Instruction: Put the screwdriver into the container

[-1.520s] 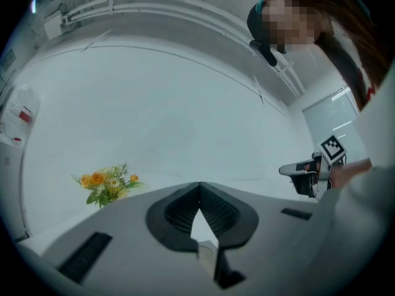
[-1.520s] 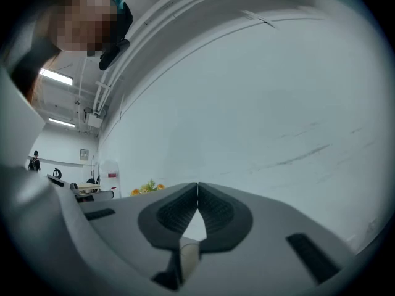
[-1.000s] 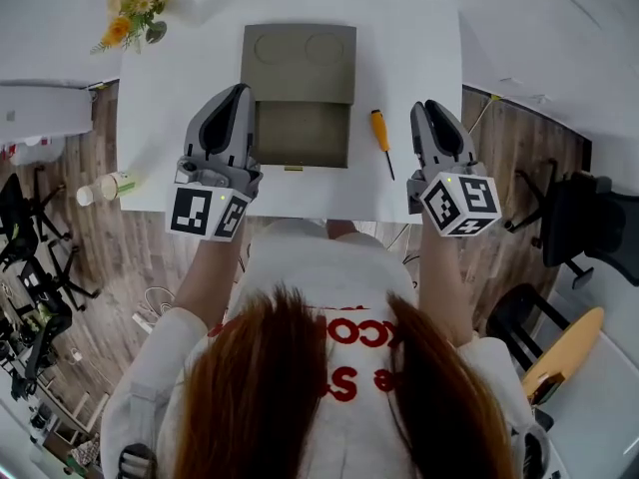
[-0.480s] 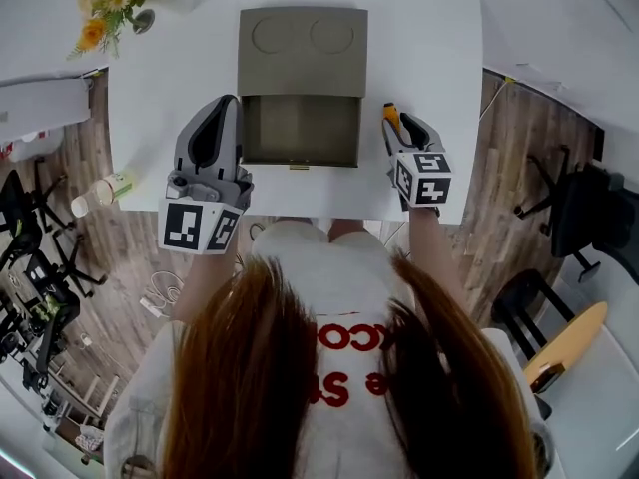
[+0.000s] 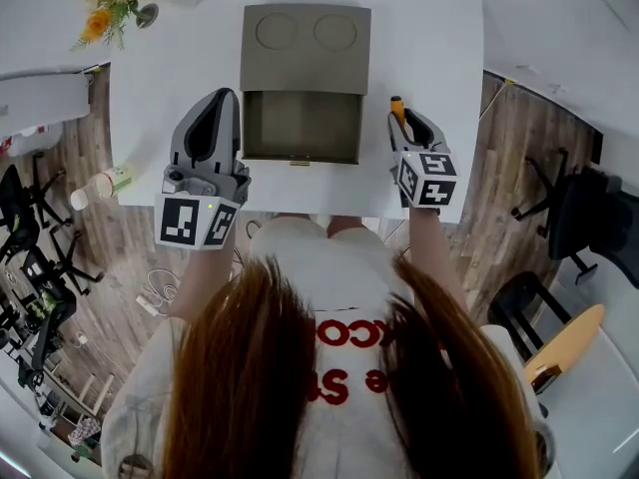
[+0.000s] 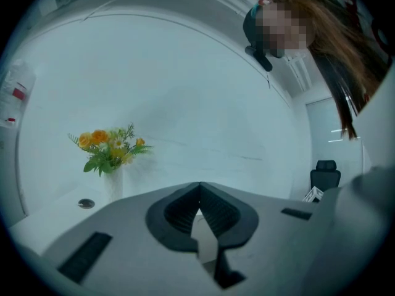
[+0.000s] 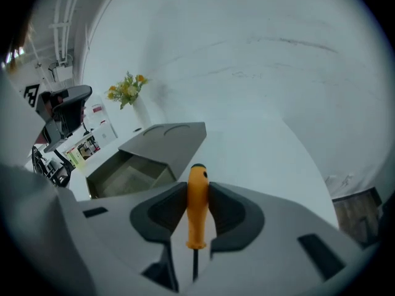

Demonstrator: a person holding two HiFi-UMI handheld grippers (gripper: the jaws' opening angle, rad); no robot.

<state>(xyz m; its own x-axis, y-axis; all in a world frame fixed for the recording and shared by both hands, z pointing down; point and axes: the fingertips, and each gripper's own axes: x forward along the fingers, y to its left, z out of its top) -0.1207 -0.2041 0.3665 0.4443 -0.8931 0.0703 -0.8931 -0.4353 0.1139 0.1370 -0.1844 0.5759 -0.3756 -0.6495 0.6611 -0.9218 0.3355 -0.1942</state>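
The screwdriver has an orange handle and a thin dark shaft, and it lies on the white table just right of the container. The container is an olive-grey open box with its lid folded back; in the right gripper view it sits ahead to the left. My right gripper is down over the screwdriver. Its jaws are closing, with the handle between them and both pads touching it. My left gripper hovers left of the box, shut and holding nothing.
A vase of orange and yellow flowers stands at the table's far left corner. The white table ends near my body and to the right, over wood floor. A paper cup and office chairs lie beyond the table.
My right gripper has moved forward and left from beside the screwdriver to over it, with the handle now between its jaws. The left gripper has barely moved.
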